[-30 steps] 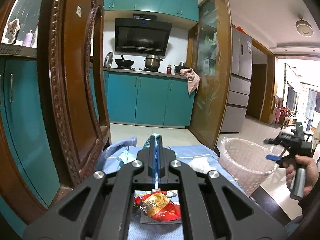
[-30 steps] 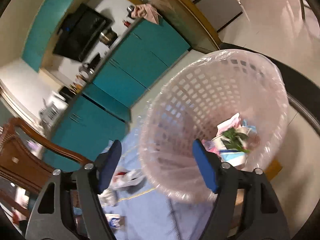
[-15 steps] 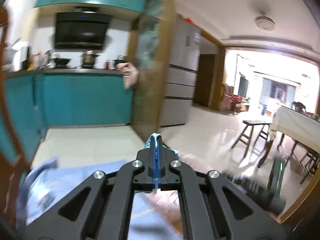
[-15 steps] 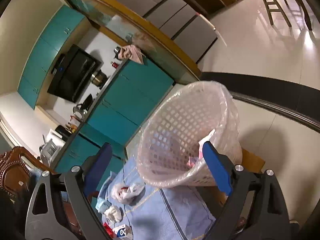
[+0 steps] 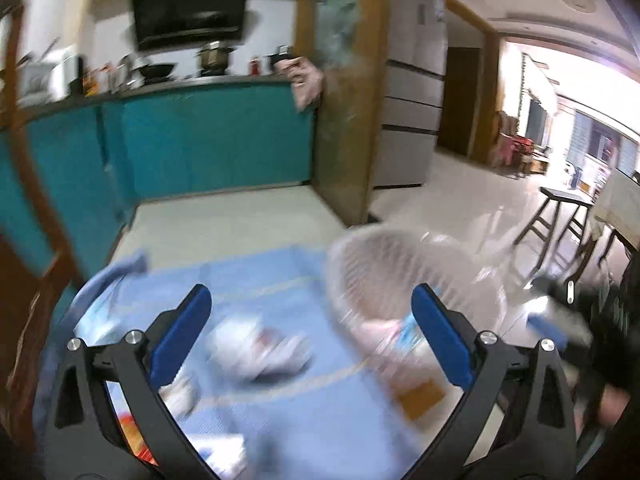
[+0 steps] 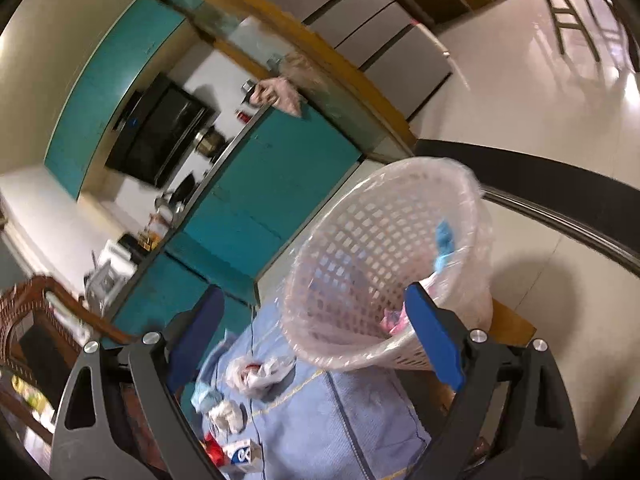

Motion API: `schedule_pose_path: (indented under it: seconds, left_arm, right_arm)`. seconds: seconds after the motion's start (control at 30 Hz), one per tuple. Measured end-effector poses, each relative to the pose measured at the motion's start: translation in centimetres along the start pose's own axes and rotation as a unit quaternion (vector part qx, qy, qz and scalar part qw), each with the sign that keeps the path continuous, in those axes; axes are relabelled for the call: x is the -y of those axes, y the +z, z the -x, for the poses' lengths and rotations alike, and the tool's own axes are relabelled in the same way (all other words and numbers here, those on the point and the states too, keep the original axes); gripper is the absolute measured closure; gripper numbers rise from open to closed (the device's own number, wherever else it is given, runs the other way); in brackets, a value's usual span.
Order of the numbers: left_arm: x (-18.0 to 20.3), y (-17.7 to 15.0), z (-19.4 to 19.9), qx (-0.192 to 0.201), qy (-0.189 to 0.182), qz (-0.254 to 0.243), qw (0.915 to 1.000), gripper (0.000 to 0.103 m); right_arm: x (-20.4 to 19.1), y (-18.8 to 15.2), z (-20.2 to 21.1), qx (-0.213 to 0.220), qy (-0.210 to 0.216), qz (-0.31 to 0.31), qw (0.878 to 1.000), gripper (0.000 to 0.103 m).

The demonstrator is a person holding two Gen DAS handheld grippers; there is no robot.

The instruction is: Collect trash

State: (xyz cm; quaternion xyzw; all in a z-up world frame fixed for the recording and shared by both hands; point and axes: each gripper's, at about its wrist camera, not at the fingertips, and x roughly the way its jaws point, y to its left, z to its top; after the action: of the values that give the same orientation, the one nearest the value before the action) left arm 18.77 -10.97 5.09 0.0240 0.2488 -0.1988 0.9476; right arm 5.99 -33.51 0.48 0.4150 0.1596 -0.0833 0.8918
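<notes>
A pink mesh trash basket (image 6: 384,256) lined with a clear bag stands at the right end of a blue cloth (image 6: 320,420); it shows blurred in the left wrist view (image 5: 384,272). A blue scrap (image 6: 444,244) lies inside it near the rim, above other trash. My left gripper (image 5: 312,332) is open and empty above the cloth. My right gripper (image 6: 316,336) is open and empty, in front of the basket. A crumpled clear bag (image 6: 256,372), white tissue (image 6: 228,416) and a red wrapper (image 6: 214,450) lie on the cloth. The bag shows blurred in the left wrist view (image 5: 256,344).
A carved wooden chair (image 6: 36,320) stands at the left of the table. Teal kitchen cabinets (image 5: 200,144) lie beyond. A small brown card (image 5: 420,394) lies by the basket. The dark table edge (image 6: 540,176) curves behind the basket. Stools (image 5: 560,216) stand on the shiny floor at right.
My left gripper was shut on a blue scrap and has swung right toward the basket and opened. The blue scrap now lies in the basket. The right gripper has stayed open.
</notes>
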Motion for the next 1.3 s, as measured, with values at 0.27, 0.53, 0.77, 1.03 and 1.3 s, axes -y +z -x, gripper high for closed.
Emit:
schedule_pose_path:
  seconds: [0.27,0.53,0.77,1.03,1.3]
  left_arm:
    - [-11.7,-9.0,6.8,-0.039,0.127,0.060,0.9894,0.003]
    - [-11.0,-10.0,8.3,-0.055,0.121,0.038,0.9904,0.003]
    - [-9.5,-9.7,7.6,-0.066,0.108,0.018,0.9918,0.003]
    - [-9.7,-9.9,7.0,-0.072,0.103,0.030,0.9916,0.003]
    - [-9.6,-10.0,6.4,-0.085,0.101,0.032,0.9907,0.003]
  right_arm:
    - [-7.4,-5.0,-2.3,-0.070,-0.026,0.211,0.975,0.013]
    - [-11.2,-10.7,-1.9,-0.084,-0.040,0.328,0.940,0.013]
    - [-11.3,-10.6,-2.4,-0.085,-0.053,0.324,0.941,0.013]
    - [-11.3,-10.7,-2.4,-0.091,-0.049,0.326,0.940,0.013]
    - [-11.1,-10.7,-2.5,-0.096,-0.044,0.323,0.940,0.013]
